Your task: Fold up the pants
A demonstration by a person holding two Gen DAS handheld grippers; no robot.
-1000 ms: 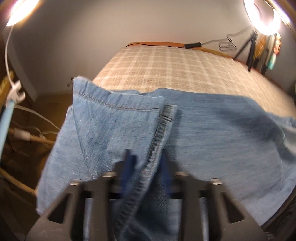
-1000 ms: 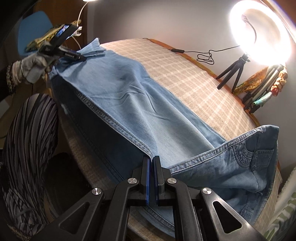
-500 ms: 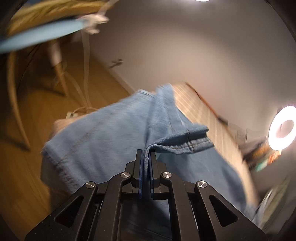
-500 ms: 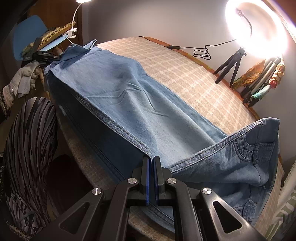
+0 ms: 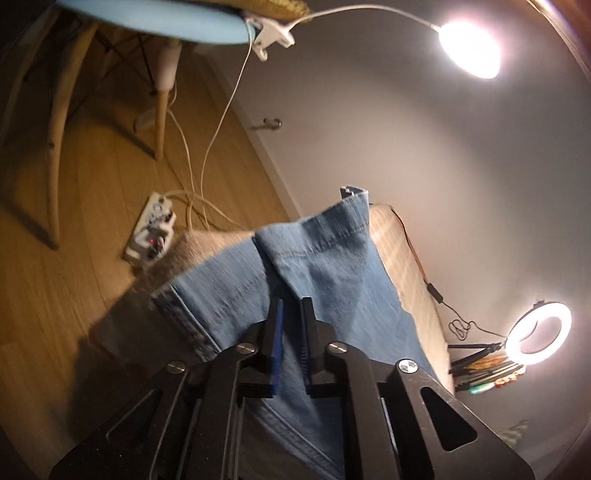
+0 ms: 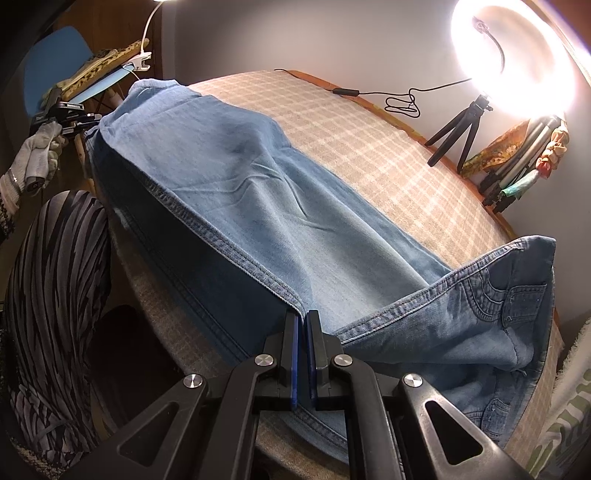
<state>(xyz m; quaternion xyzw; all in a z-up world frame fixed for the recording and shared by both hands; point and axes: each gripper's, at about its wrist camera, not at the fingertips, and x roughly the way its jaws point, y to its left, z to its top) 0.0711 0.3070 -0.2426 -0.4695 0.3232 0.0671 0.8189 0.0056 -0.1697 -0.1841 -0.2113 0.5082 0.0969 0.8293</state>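
Note:
Light blue jeans (image 6: 280, 221) lie lengthwise on a checked table (image 6: 369, 147), the legs folded one on the other, the waist and back pockets at the right. My right gripper (image 6: 303, 317) is shut on the jeans' seam at the crotch, near the table's front edge. The hem end of the jeans (image 5: 325, 266) shows in the left wrist view, draped over the table's end. My left gripper (image 5: 291, 306) is a little open just above the hem cloth, holding nothing. It also shows far left in the right wrist view (image 6: 74, 116), in a gloved hand.
A ring light on a tripod (image 6: 517, 55) and a cable (image 6: 399, 103) stand at the table's far edge. A blue chair (image 5: 147, 14), a clip lamp (image 5: 469, 48) and a power strip (image 5: 151, 229) are beyond the hem end. The person's patterned clothing (image 6: 55, 295) is at left.
My left gripper has opened and let go of the hem, and has drawn back from it. The leg end now lies on the table. My right gripper has stayed shut in place.

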